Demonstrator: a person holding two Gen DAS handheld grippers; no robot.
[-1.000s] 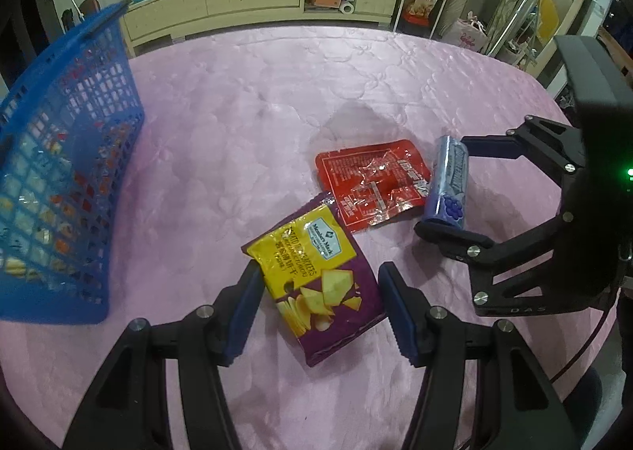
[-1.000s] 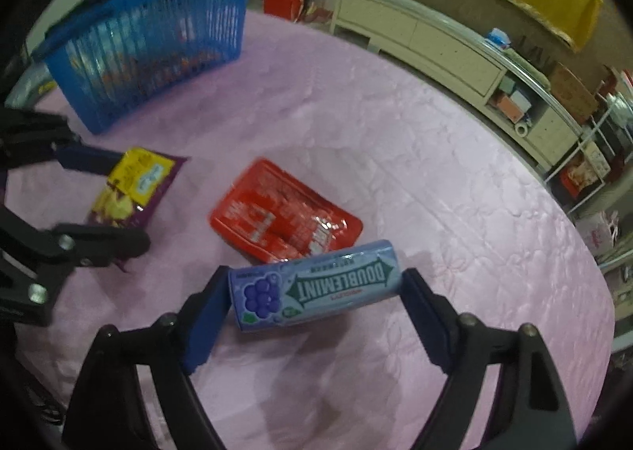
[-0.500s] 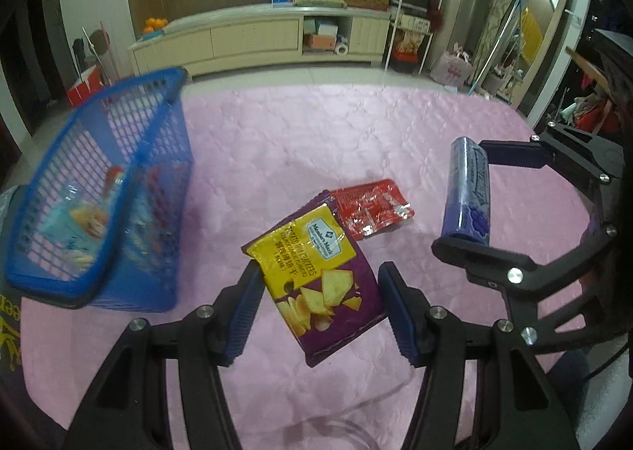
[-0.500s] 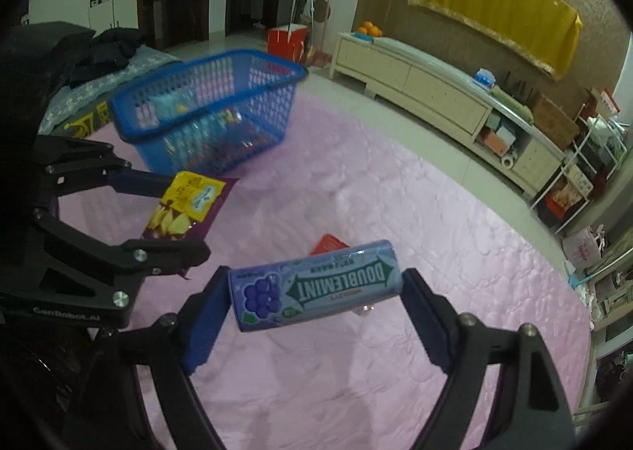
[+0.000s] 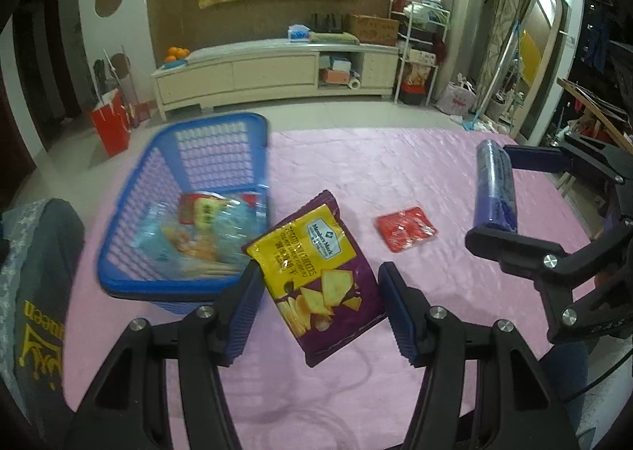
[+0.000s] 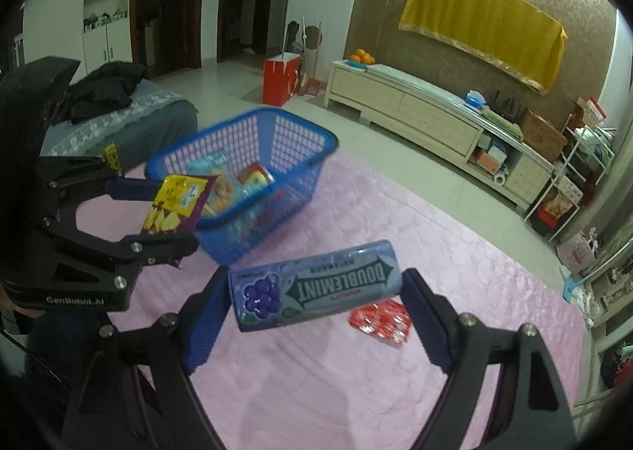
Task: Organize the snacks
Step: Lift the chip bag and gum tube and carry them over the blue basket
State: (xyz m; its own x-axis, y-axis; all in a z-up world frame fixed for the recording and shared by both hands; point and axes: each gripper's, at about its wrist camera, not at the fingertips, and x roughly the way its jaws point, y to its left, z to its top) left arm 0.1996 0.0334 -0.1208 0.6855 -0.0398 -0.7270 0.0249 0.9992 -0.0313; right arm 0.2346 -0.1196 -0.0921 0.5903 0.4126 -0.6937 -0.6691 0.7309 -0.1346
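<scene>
The left claw (image 5: 320, 295) is seen from its own camera angled downward over the pink tabletop (image 5: 395, 173), and a purple and yellow chip bag (image 5: 316, 276) is clamped between its 2 blue pads (image 5: 245, 311). The bag is held up off the cloth, tilted, with its yellow end pointing toward the basket and its purple end toward the camera. In the right wrist view the same claw (image 6: 158, 212) is shown at the left edge, its black fingers spread above and below the chip bag (image 6: 174, 208), which hangs just in front of the basket's near rim.

The right claw (image 6: 316, 303) is also angled downward, and a blue gum pack (image 6: 316, 284) is gripped lengthwise between its 2 pads (image 6: 205, 315), end to end, clear of the tabletop (image 6: 435, 252). The printed label is read upside down. In the left wrist view this claw (image 5: 502, 189) is seen at the right edge, with the gum pack (image 5: 496, 185) held between its 2 fingers.

A blue basket (image 5: 261, 141) stands on the left part of the tabletop and already contains several wrapped snacks, blurred in this view; in the right wrist view the basket (image 6: 316, 141) lies beyond both claws. 1 red packet (image 5: 405, 226) is left lying flat on the cloth between the 2 claws, and it is partly hidden behind the gum pack in the right wrist view (image 6: 379, 323).
</scene>
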